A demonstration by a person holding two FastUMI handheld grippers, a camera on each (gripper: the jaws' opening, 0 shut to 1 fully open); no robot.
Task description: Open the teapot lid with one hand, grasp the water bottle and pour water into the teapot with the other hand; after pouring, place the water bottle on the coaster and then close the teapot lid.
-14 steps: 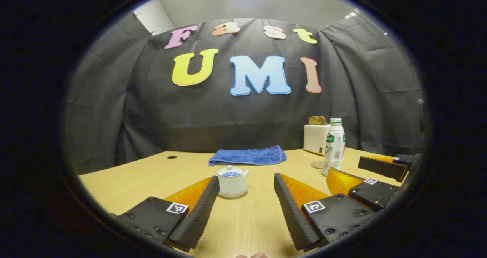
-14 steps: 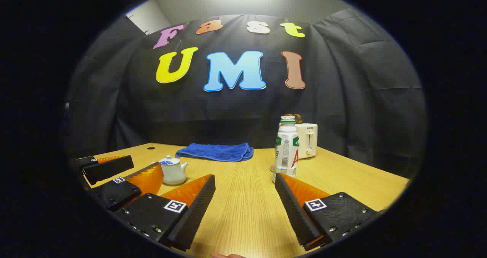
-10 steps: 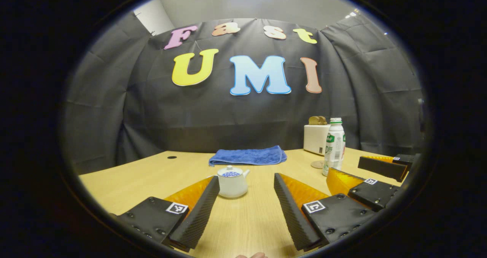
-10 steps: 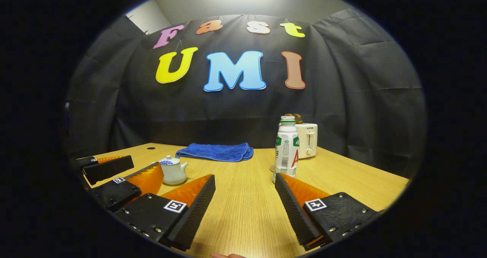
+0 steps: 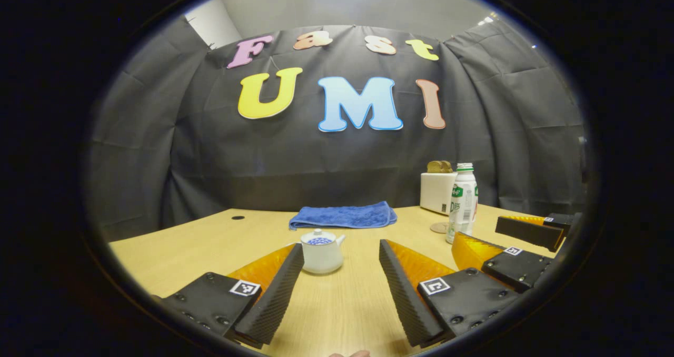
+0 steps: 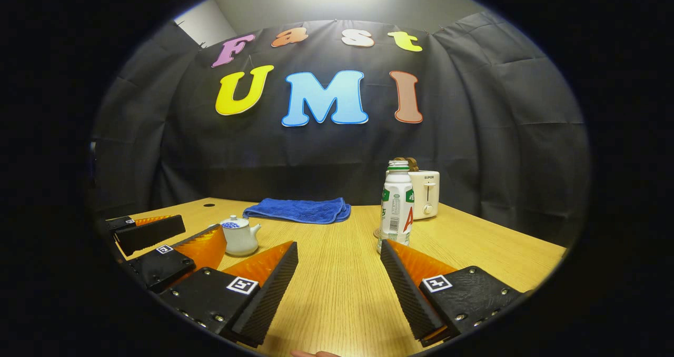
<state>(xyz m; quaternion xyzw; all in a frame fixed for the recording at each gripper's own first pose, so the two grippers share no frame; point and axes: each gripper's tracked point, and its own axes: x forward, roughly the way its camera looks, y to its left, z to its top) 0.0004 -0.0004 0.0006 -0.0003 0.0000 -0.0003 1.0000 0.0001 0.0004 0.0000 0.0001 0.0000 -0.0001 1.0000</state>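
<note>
In the left gripper view, the left claw (image 5: 341,249) fills the lower middle of the frame, its two fingers spread wide with nothing between them, hovering above the wooden worktop (image 5: 200,241). Just beyond the tip of the finger at lower left stands the small white teapot (image 5: 321,251), its lid (image 5: 318,237) with blue pattern still on and its spout pointing toward the right of the frame. At the lower right edge the right claw (image 5: 497,230) shows, also spread wide and empty. Just past it stands the upright water bottle (image 5: 462,201), with the round coaster (image 5: 439,227) on the worktop just beside its base. Farther back, a folded blue towel (image 5: 342,216) lies at mid-frame, and a white toaster (image 5: 436,191) with bread in its slots stands behind the bottle.

In the right gripper view, the right claw's fingers open wide at the bottom of the frame, the bottle rising just beyond the finger at lower right. The left claw sits at lower left, with the teapot just past it.
</note>
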